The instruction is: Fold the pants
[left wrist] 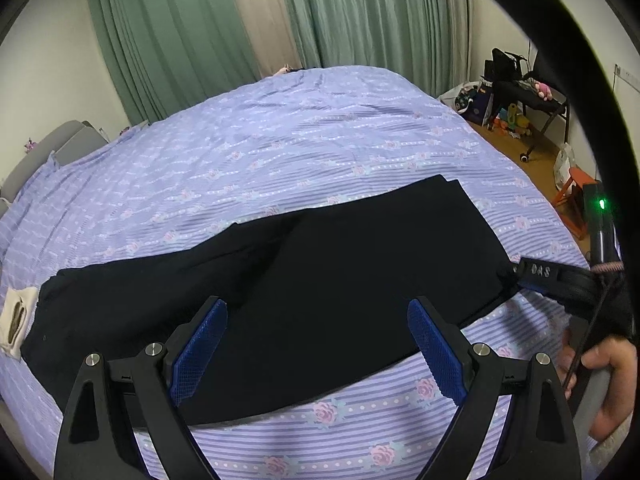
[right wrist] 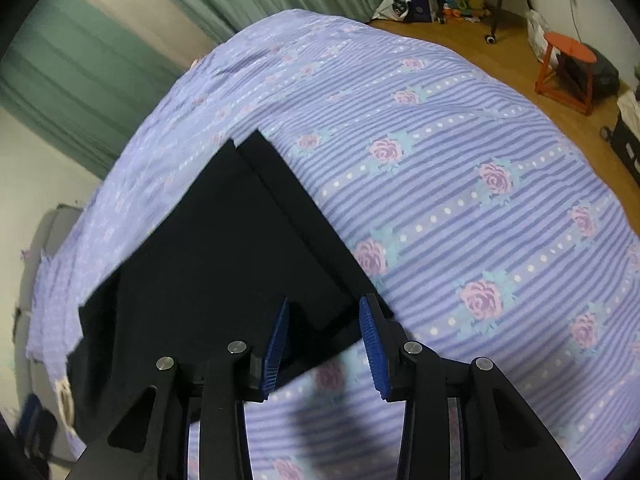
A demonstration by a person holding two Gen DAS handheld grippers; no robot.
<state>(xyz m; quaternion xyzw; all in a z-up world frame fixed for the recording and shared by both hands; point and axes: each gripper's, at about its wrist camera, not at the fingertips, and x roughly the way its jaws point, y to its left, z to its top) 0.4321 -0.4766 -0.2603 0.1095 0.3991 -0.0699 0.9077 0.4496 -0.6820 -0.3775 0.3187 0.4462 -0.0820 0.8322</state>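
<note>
Black pants (left wrist: pixel 340 248) lie flat across the purple rose-print bedspread (left wrist: pixel 320 128), legs stacked, waist to the left with a white pocket lining (left wrist: pixel 16 316) sticking out. My left gripper (left wrist: pixel 316 308) hovers wide open over the middle of the pants' near edge, its blue pads holding nothing. My right gripper (left wrist: pixel 520 276) is at the hem end on the right. In the right wrist view the right gripper (right wrist: pixel 322 336) is partly open. The near hem corner of the pants (right wrist: pixel 224 240) lies between its blue pads, which do not press on the cloth.
A person's hand (left wrist: pixel 612 364) holds the right gripper's handle. Beyond the bed's right edge is wooden floor with an orange stool (right wrist: pixel 568 52) and a black cart with toys and bags (left wrist: pixel 520 88). Green curtains (left wrist: pixel 168 40) hang behind the bed, and a grey headboard (left wrist: pixel 48 148) is at the left.
</note>
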